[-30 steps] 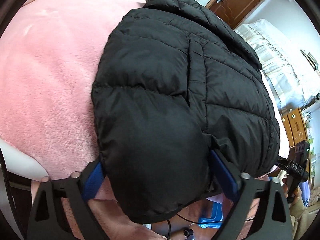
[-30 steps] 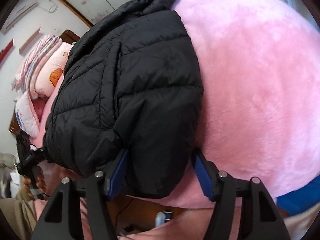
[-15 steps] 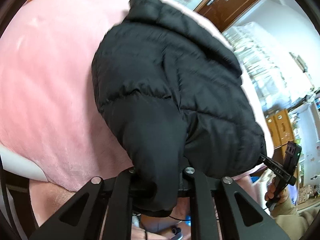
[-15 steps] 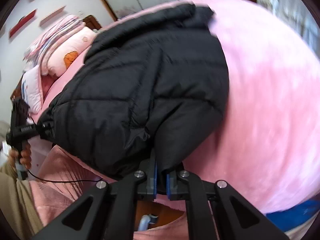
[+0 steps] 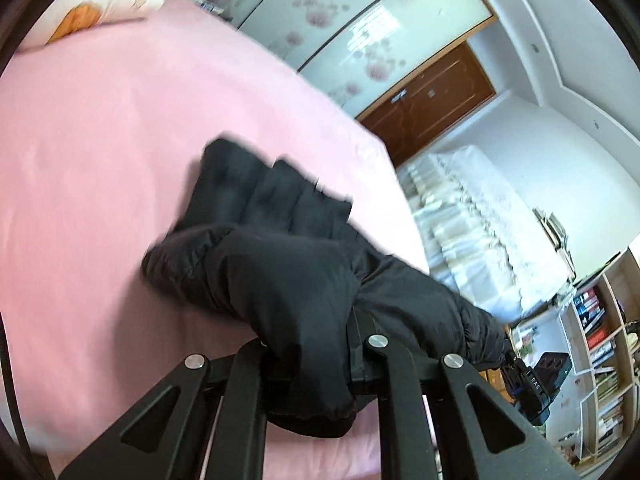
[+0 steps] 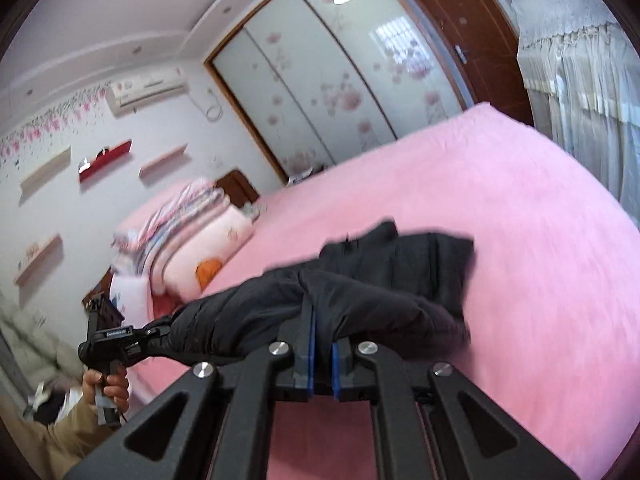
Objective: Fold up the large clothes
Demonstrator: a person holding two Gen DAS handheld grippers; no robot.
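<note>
left claw (image 5: 320, 356): pressed together, pinching near edge of black puffer jacket (image 5: 280, 276); padded fabric bulged over and around the pads, hiding them. jaws just closed onto that fabric.

right claw (image 6: 322, 354): pressed together, blue pads (image 6: 309, 354) nearly meeting, pinching near edge of the same jacket (image 6: 360, 292). jaws just closed onto it.

jacket position: near edge raised off pink bed (image 5: 100, 140) and stretched between both claws; far portion, blurred, lying on the bed cover. in right wrist view, spanned from right claw toward left claw (image 6: 120, 340), gripped there by a hand (image 6: 106, 388) with tan sleeve below.

surroundings: folded bedding and pillow (image 6: 192, 248) at head of bed (image 6: 520, 220); sliding wardrobe with flower print (image 6: 332, 76) behind; brown door (image 5: 436, 96) beside it; white curtain (image 5: 472, 216) and bookshelf (image 5: 600, 344) at right in left wrist view.
</note>
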